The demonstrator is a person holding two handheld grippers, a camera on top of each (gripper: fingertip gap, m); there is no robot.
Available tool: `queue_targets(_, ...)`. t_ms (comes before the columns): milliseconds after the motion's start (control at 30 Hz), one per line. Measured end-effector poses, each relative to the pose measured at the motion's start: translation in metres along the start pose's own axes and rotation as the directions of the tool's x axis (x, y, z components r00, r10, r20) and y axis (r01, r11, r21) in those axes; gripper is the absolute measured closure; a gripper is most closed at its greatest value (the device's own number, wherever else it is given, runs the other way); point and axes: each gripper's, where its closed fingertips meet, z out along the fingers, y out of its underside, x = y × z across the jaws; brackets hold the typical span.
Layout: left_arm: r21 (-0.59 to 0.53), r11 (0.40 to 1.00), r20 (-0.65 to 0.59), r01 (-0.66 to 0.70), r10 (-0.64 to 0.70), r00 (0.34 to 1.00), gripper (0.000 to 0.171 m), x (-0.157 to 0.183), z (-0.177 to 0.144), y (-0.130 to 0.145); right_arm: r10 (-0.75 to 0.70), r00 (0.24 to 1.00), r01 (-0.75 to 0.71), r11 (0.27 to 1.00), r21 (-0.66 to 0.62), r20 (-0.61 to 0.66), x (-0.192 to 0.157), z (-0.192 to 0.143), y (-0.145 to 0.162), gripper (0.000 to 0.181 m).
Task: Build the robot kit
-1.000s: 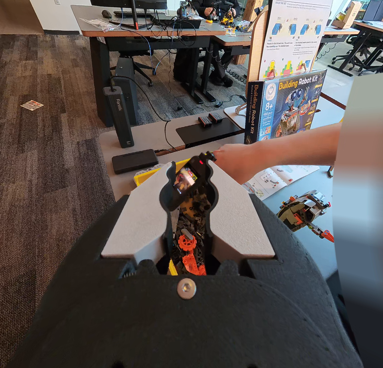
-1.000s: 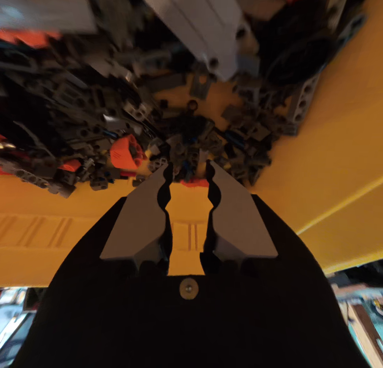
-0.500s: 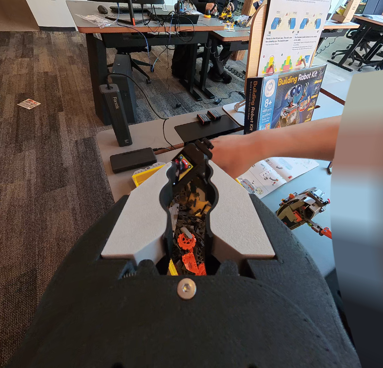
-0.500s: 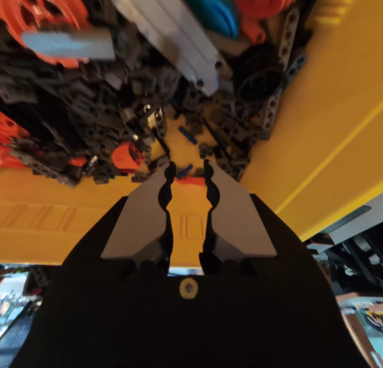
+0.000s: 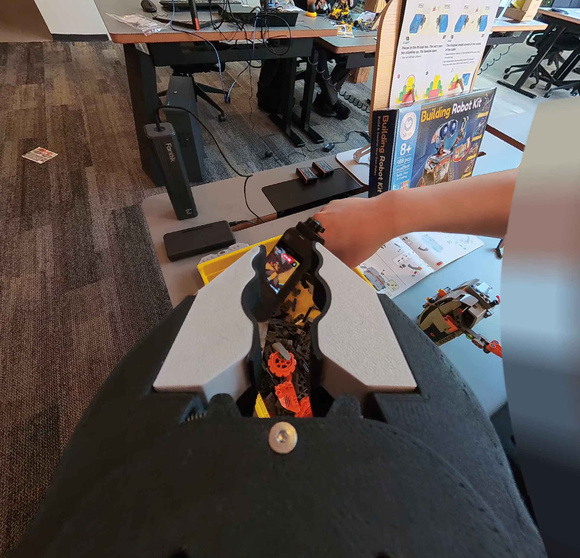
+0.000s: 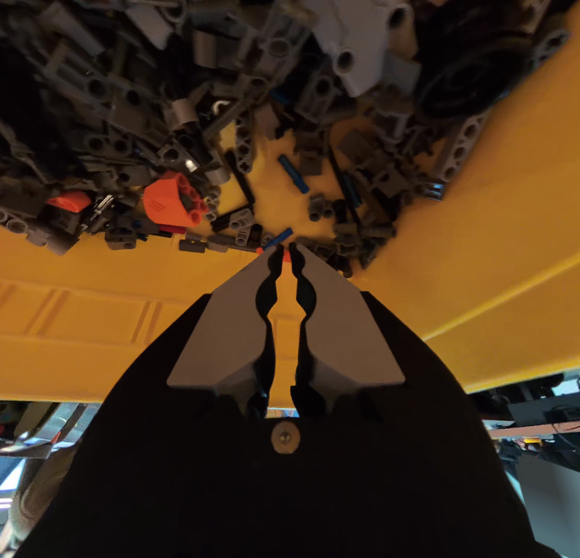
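Note:
My left gripper [image 5: 288, 250] is open and empty, held above a yellow tray [image 5: 219, 263] full of dark grey, black and orange building pieces, with an orange gear [image 5: 281, 362] showing between the fingers. A hand [image 5: 354, 229] holds the right gripper's camera body [image 5: 282, 273] down in the tray. In the right wrist view my right gripper [image 6: 284, 247] is low over the tray floor [image 6: 125, 291], jaws nearly closed on a small orange piece [image 6: 285, 256]. A blue pin [image 6: 279, 237] touches the left fingertip. An orange block [image 6: 169, 202] lies to the left.
A half-built grey and orange model [image 5: 455, 317] and an open booklet [image 5: 417, 254] lie right of the tray. A kit box [image 5: 439, 141] stands behind. A flat black device [image 5: 199, 240] and a tall black one [image 5: 171, 169] sit at the table's left edge. Left tips to right tips: about 30 cm.
My right gripper's jaws have closed from a wide gap to a narrow one around the orange piece at the tray wall. The left gripper has stayed open above the tray.

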Motion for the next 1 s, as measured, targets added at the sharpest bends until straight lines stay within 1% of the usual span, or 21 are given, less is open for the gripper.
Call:
queue_targets(33, -0.001, 1.0, 0.0, -0.001, 0.001, 1.0, 0.145, 0.0, 0.0, 0.0, -0.019, 1.0, 0.019, 1.0, -0.008, 0.019, -0.005, 0.001, 0.001, 0.181)
queue_targets(133, -0.003, 1.0, -0.001, 0.0, 0.0, 1.0, 0.145, 0.0, 0.001, 0.0, -0.044, 0.995, 0.047, 0.998, -0.031, 0.086, -0.022, 0.007, 0.002, 0.181)
queue_targets(167, -0.004, 1.0, -0.002, 0.0, 0.0, 1.0, 0.145, 0.0, 0.001, 0.001, -0.048, 0.995, 0.053, 0.997, -0.051, 0.083, -0.022, 0.009, 0.004, 0.181)
queue_targets(233, -0.006, 1.0, -0.002, -0.001, 0.001, 1.0, 0.145, 0.001, 0.001, 0.001, -0.057, 0.998, 0.059, 0.995, -0.075, 0.024, -0.013, 0.01, 0.006, 0.181)
queue_targets(333, -0.008, 1.0, -0.004, -0.006, 0.006, 1.0, 0.145, 0.002, 0.001, 0.001, -0.067, 0.998, 0.067, 0.995, -0.073, 0.006, -0.01, 0.011, 0.005, 0.18)
queue_targets(433, -0.012, 1.0, -0.005, -0.004, 0.004, 1.0, 0.145, 0.001, 0.002, 0.002, -0.074, 0.997, 0.072, 0.995, -0.068, -0.021, -0.005, 0.011, 0.004, 0.173)
queue_targets(567, -0.013, 1.0, -0.006, -0.004, 0.004, 1.0, 0.145, 0.001, 0.002, 0.002, -0.045, 0.999, 0.047, 0.997, -0.057, 0.03, -0.01, 0.014, 0.003, 0.17)
queue_targets(633, -0.014, 1.0, -0.007, -0.005, 0.005, 1.0, 0.145, 0.002, 0.002, 0.002, -0.032, 0.998, 0.035, 0.998, -0.043, 0.061, -0.015, 0.014, 0.0, 0.164)
queue_targets(667, -0.017, 1.0, -0.006, -0.006, 0.006, 1.0, 0.145, 0.002, 0.003, 0.003, -0.03, 0.998, 0.033, 0.998, -0.05, 0.056, -0.014, 0.014, 0.0, 0.163)
queue_targets(867, -0.024, 1.0, -0.009, -0.009, 0.009, 1.0, 0.145, 0.002, 0.004, 0.004, -0.055, 0.998, 0.057, 0.996, -0.07, 0.024, -0.012, 0.015, 0.001, 0.171)
queue_targets(900, -0.023, 1.0, -0.01, -0.009, 0.009, 1.0, 0.145, 0.003, 0.003, 0.004, -0.063, 0.998, 0.065, 0.995, -0.072, 0.025, -0.013, 0.015, 0.002, 0.177)
queue_targets(1000, -0.02, 1.0, -0.01, -0.008, 0.007, 1.0, 0.145, 0.002, 0.003, 0.003, -0.06, 0.998, 0.062, 0.997, -0.048, 0.033, -0.015, 0.012, 0.0, 0.177)
